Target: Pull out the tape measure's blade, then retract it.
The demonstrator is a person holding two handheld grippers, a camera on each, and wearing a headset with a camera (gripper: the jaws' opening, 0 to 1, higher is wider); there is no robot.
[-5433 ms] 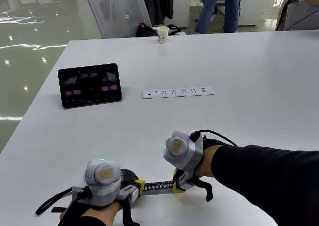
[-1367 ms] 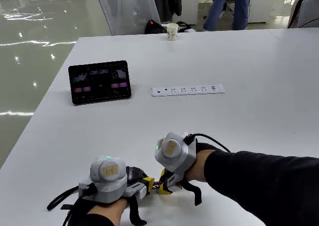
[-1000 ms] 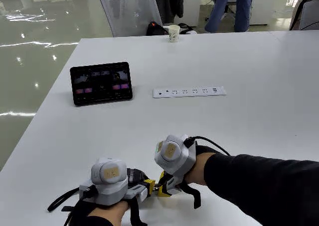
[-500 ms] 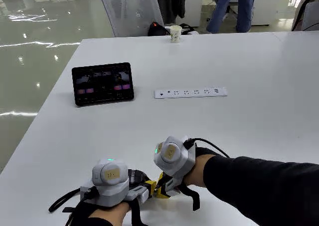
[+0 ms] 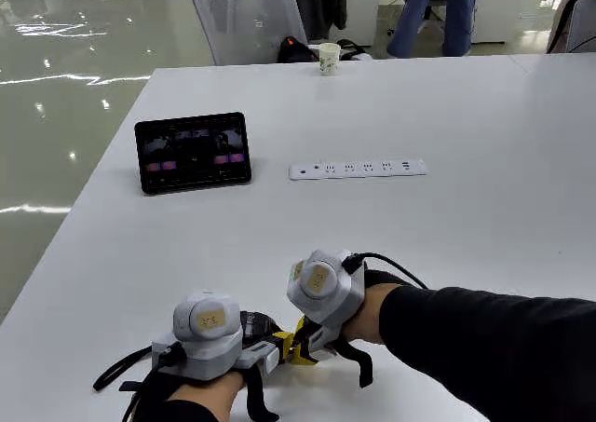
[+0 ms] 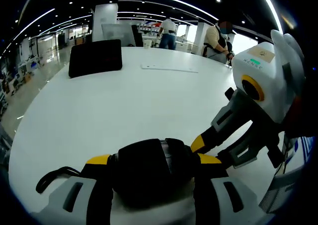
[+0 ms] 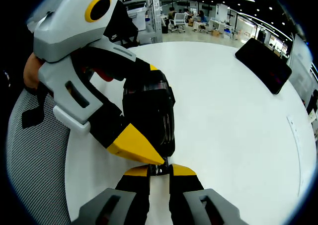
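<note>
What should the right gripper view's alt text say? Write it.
The right tongs pinch the blade tip close against a black tape measure, which the left tongs clamp from the left. A white table lies beyond, with a dark tablet upper right.

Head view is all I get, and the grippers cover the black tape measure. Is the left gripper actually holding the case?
Observer: Yes. In the left gripper view, the left gripper has its yellow-tipped jaws on either side of the black tape measure case, closed on it.
Operator: Blade out or in?
Observer: Practically in. In the right gripper view, the right gripper pinches the small metal end hook, and the hook sits right at the case mouth.
</note>
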